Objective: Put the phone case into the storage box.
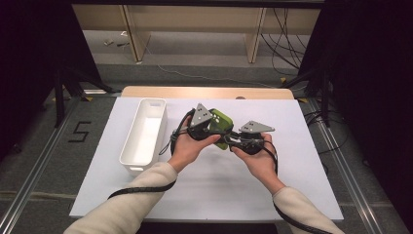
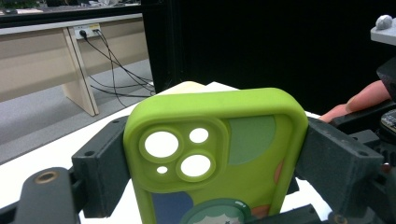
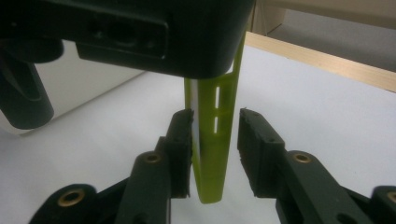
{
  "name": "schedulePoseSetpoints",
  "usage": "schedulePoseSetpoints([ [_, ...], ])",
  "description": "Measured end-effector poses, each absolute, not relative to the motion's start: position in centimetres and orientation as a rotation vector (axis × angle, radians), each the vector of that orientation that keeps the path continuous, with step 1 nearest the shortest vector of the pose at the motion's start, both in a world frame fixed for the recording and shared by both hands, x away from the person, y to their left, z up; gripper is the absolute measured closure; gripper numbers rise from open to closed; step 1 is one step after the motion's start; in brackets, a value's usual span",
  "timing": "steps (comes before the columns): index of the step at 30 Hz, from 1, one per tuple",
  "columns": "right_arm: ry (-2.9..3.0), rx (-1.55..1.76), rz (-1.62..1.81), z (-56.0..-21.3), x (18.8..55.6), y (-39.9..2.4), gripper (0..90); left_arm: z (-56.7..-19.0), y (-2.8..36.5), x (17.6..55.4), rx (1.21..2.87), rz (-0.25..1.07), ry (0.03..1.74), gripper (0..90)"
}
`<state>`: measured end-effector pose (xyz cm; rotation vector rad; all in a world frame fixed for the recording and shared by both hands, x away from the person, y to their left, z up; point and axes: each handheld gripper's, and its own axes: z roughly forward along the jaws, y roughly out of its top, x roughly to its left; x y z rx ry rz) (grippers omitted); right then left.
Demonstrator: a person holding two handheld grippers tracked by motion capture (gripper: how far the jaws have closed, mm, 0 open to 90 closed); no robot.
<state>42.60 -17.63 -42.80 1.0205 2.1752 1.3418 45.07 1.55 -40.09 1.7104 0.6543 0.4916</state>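
High view shows two hands holding a green phone case up over the white bench, near a white bin. The left gripper has its fingers pressed tight on both long sides of the case. The right gripper has its fingers around the thin edge of the case; one seems to touch it, the other stands a little apart, so the hold is loose.
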Motion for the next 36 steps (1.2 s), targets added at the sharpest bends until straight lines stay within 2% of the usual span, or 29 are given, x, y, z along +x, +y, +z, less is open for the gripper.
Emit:
schedulePoseSetpoints([
  [7, 2.177, 1.013, 1.382, -42.7, 42.6, -17.8, 53.4, -39.8, 1.7, 45.1, 1.702, 0.498, 0.655, 16.0],
  [13, 2.177, 0.995, 1.403, -42.8, 42.6, -17.7, 36.5, -39.6, 2.0, 45.1, 1.692, 0.501, 0.658, 16.0],
  [23, 2.181, 0.974, 1.417, -43.0, 42.4, -17.6, 16.5, -39.2, 2.2, 45.1, 1.684, 0.507, 0.656, 16.1],
  [36, 2.162, 0.955, 1.429, -42.7, 42.1, -18.2, 15.8, -38.7, 2.8, 45.0, 1.672, 0.52, 0.662, 16.1],
])
